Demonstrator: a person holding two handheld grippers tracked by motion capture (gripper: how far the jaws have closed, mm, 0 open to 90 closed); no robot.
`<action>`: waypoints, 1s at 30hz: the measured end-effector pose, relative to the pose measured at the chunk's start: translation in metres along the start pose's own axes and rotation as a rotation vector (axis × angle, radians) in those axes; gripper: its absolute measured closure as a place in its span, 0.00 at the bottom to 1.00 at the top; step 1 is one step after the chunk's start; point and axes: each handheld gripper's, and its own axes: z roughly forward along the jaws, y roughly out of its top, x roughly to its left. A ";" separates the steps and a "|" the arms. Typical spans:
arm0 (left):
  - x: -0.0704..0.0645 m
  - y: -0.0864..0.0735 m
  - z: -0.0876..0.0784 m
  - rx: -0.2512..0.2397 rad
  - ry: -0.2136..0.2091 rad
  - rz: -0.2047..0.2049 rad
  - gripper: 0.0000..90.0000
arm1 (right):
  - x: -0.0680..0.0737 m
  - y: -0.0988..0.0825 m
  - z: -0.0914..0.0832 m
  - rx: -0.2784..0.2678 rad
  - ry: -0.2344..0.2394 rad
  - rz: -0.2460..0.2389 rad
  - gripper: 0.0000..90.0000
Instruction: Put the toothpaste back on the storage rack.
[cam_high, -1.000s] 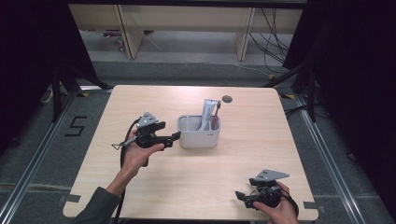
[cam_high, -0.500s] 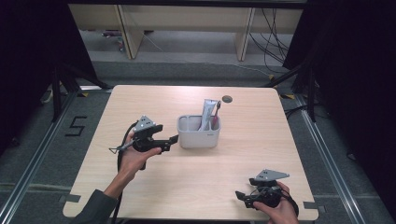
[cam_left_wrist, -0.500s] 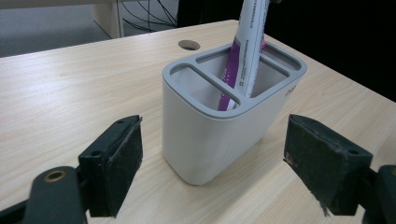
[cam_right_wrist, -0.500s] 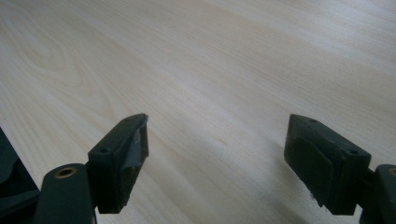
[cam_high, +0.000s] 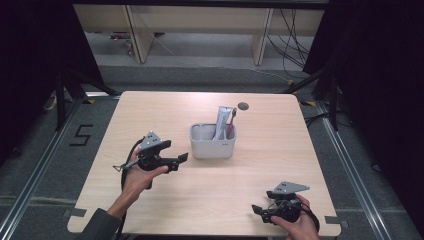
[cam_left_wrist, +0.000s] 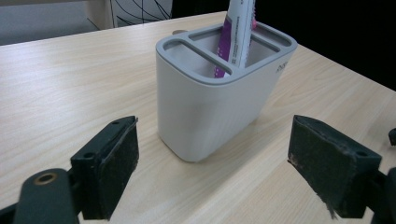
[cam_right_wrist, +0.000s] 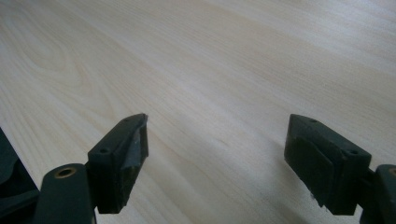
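Left gripper (cam_high: 181, 159) sat just left of the holder (cam_high: 213, 145), jaws spread wide after just opening, nothing between them. Holder stood upright mid-table (cam_high: 165, 110), a tube (cam_high: 223, 122) upright in its right-hand compartment. Right gripper (cam_high: 257, 210) hovered near the front edge, jaws apart, empty.

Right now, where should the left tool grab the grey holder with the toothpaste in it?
Probably across its narrow end, just below the rim. The grey holder stands upright with its rounded narrow end facing the left tool, whose jaws have just been opening and stand wide with nothing between them. Coming in level from that side also avoids the toothpaste tube sticking up from a far compartment.
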 end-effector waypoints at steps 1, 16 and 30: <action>0.000 0.000 0.000 0.000 0.000 0.000 0.17 | 0.000 0.000 0.000 0.000 0.000 0.000 0.25; 0.000 -0.025 -0.006 0.033 0.004 -0.003 0.17 | 0.000 0.001 -0.001 0.002 0.000 0.014 0.25; -0.002 -0.051 -0.017 0.082 0.004 0.014 0.17 | -0.002 0.000 0.000 -0.007 0.015 0.000 0.25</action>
